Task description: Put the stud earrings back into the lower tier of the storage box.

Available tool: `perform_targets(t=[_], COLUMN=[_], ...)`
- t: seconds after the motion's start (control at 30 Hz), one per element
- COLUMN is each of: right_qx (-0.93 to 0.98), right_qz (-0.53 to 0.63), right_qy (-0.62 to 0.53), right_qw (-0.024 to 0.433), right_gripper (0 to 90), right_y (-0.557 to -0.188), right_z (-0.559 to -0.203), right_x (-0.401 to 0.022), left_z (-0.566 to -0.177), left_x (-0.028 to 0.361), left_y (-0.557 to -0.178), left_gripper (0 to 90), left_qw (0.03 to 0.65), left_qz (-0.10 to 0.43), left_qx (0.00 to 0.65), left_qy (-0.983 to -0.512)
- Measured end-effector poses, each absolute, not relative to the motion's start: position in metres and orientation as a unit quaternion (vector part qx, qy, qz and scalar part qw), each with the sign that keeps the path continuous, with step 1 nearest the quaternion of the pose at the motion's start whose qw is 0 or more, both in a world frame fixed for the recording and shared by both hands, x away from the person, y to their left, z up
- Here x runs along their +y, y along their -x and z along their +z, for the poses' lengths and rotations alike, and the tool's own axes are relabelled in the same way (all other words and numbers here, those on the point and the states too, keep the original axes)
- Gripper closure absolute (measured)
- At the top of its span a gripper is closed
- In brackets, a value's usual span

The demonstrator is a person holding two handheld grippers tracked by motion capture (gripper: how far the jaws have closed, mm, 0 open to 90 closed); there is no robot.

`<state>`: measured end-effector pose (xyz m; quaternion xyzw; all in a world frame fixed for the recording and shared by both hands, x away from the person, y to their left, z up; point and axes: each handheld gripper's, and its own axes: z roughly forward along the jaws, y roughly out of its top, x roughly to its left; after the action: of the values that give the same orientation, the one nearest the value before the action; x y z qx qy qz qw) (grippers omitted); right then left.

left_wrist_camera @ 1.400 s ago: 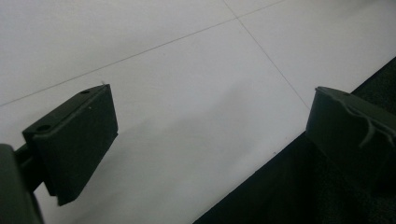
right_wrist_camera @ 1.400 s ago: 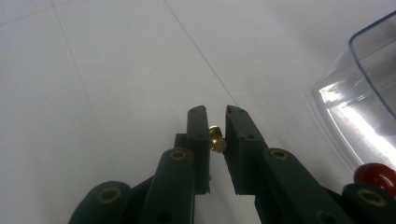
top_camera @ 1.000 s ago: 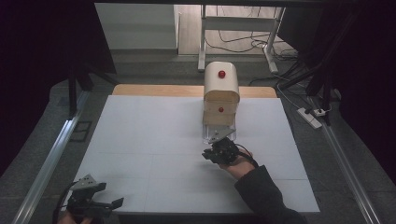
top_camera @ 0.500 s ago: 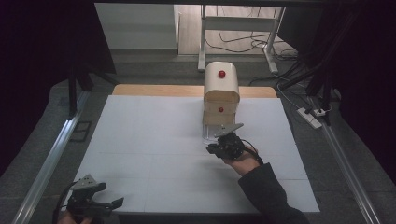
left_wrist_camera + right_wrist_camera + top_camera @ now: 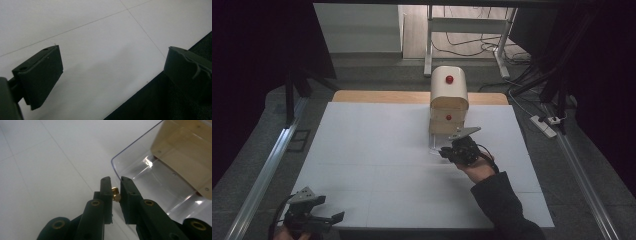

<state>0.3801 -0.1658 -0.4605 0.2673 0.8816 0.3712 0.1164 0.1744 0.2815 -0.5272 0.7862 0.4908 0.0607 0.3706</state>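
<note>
A cream wooden box (image 5: pixel 449 100) with two red knobs stands at the table's far middle. A clear plastic drawer (image 5: pixel 432 146) juts out of its base toward me. In the right gripper view the drawer's curved rim (image 5: pixel 130 147) runs just ahead of the jaws, and the box's underside (image 5: pixel 185 147) shows at the upper right. My right gripper (image 5: pixel 447 151) (image 5: pixel 115 180) is shut on the drawer's small brass knob (image 5: pixel 115 194). My left gripper (image 5: pixel 332 219) (image 5: pixel 112 67) rests near the table's front left corner, open, with nothing between its fingers.
The white tabletop (image 5: pixel 377 150) stretches wide to the left of the box. A wooden strip (image 5: pixel 377 96) runs along its far edge. Metal rails (image 5: pixel 262 180) flank both sides. A power strip (image 5: pixel 544 125) and cables lie on the floor at the right.
My right gripper has moved a little farther from me and to the right, toward the box, still holding the knob. The left gripper has stayed put.
</note>
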Motion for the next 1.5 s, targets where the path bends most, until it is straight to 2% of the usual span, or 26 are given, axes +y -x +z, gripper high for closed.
perform_targets(t=[0.57,1.13,1.5], right_qx=[0.864,0.863,0.858], right_qz=[0.368,0.347,0.354], right_qy=[-0.310,-0.331,-0.336], right_qw=[0.148,0.158,0.158], right_gripper=[81.2,81.0,76.7], right_y=[-0.401,-0.415,-0.412], right_z=[-0.466,-0.485,-0.480], right_x=[-0.181,-0.189,-0.191], left_z=[-0.527,-0.527,-0.527], left_x=[0.281,0.281,0.281], left_y=[-0.175,-0.175,-0.175], left_gripper=[2.3,2.5,2.5], left_qw=[0.370,0.368,0.369], left_qz=[0.060,0.060,0.061], left_qx=[0.491,0.491,0.491], left_qy=[-0.786,-0.787,-0.787])
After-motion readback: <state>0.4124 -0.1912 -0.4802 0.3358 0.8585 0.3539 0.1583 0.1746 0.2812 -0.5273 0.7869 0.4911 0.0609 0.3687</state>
